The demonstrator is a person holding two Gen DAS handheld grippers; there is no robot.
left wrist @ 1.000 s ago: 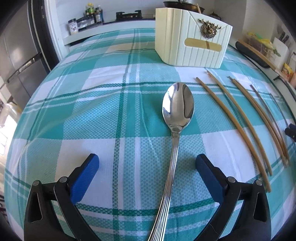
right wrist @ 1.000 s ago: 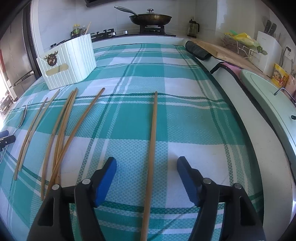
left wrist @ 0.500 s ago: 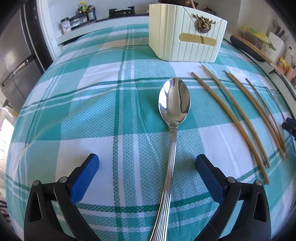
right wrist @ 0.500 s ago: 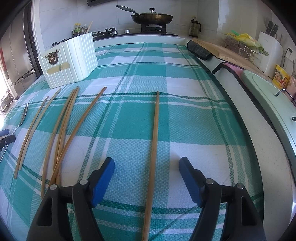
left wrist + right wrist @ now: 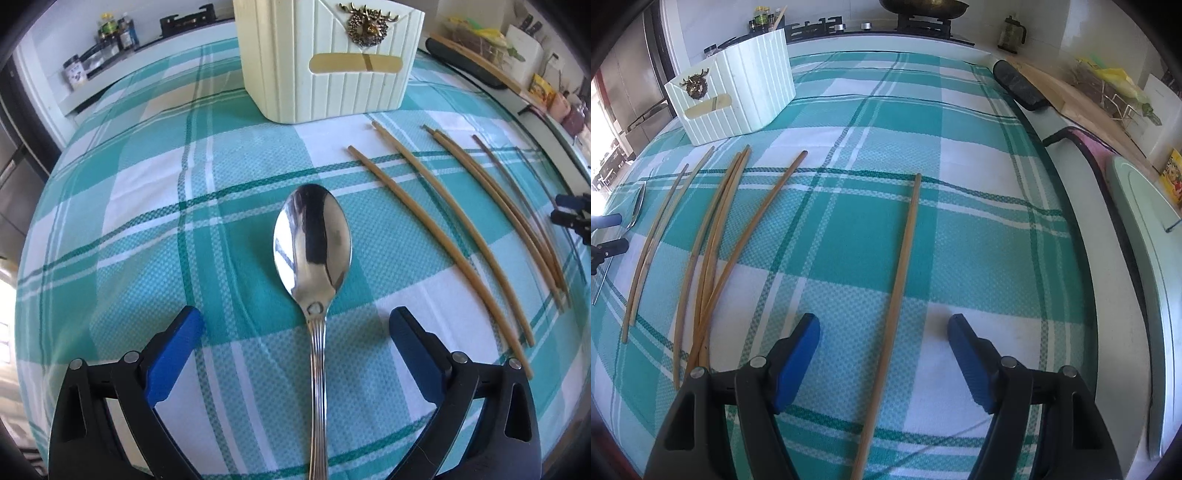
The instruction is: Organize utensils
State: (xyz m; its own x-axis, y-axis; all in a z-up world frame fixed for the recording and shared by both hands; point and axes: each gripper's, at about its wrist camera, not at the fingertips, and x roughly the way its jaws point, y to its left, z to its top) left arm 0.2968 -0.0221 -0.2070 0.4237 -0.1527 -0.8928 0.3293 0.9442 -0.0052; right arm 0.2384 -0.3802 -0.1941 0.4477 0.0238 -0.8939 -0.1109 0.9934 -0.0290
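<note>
At lower centre of each frame, a wide-open left hand-held gripper (image 5: 295, 328) straddles the spoon (image 5: 314, 251) handle and the equally wide right hand-held gripper (image 5: 884, 332) straddles a lone chopstick (image 5: 897, 295), so pickup seems under way and each next needs closing on its utensil.

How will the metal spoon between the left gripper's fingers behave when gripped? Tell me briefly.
The spoon looks polished, so it may slip between the pads. Its thin ridged handle lies flat on the tablecloth, probably awkward to get under. Being metal, it is likely stiff.

One shiny spoon (image 5: 313, 242), one white box (image 5: 328, 59) and six long wooden sticks are lying on the checked cloth (image 5: 960, 229), with five sticks (image 5: 713, 236) bunched together and one stick (image 5: 897, 295) sitting alone.
</note>
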